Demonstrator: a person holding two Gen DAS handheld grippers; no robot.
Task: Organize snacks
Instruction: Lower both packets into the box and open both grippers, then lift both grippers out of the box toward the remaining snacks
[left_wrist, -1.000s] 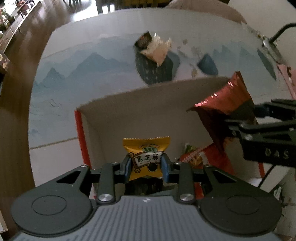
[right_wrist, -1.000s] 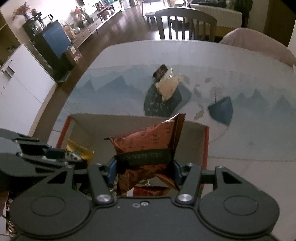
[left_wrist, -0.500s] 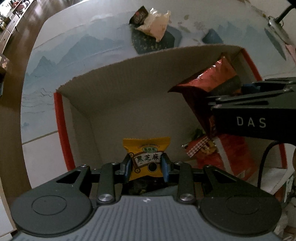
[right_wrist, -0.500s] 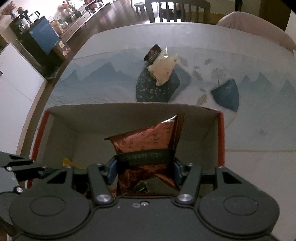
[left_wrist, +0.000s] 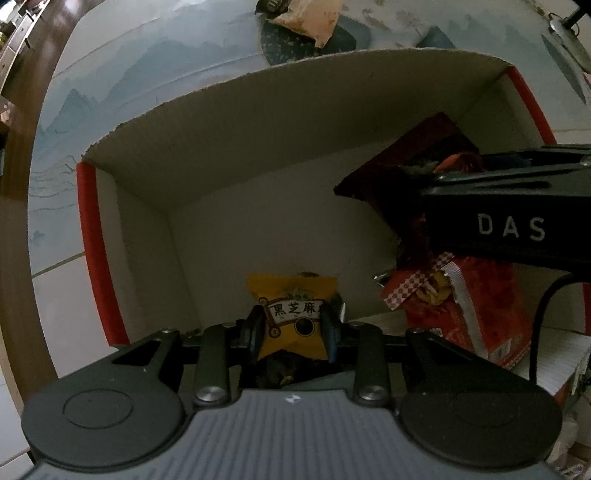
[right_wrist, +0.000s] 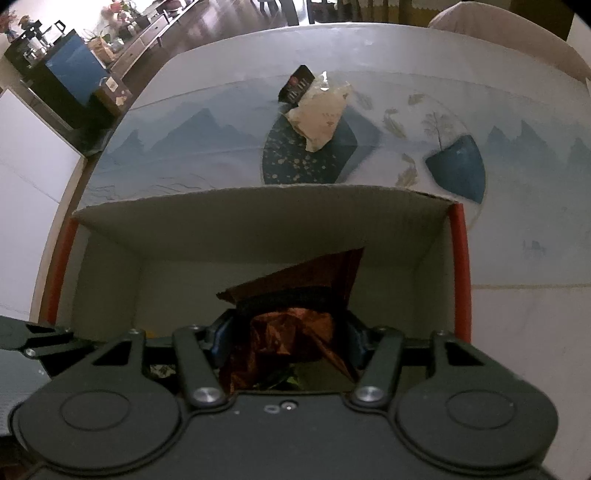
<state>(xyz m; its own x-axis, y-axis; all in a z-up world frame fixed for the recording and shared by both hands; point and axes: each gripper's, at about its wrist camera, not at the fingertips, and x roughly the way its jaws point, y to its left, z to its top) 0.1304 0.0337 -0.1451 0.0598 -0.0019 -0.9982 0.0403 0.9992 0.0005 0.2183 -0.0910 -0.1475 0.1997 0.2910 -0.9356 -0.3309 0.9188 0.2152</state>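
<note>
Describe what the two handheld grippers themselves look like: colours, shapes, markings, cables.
Both are matte black. The left gripper has two round discs on its body, silver pivot screws on paired link arms, blue-edged fingers and a ribbed grey top. The right gripper is built alike, bears white "DAS" lettering on its side, and trails a black cable.

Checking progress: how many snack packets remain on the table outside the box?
2: a pale packet and a dark one touching it, beyond the cardboard box. Others could be out of view.
</note>
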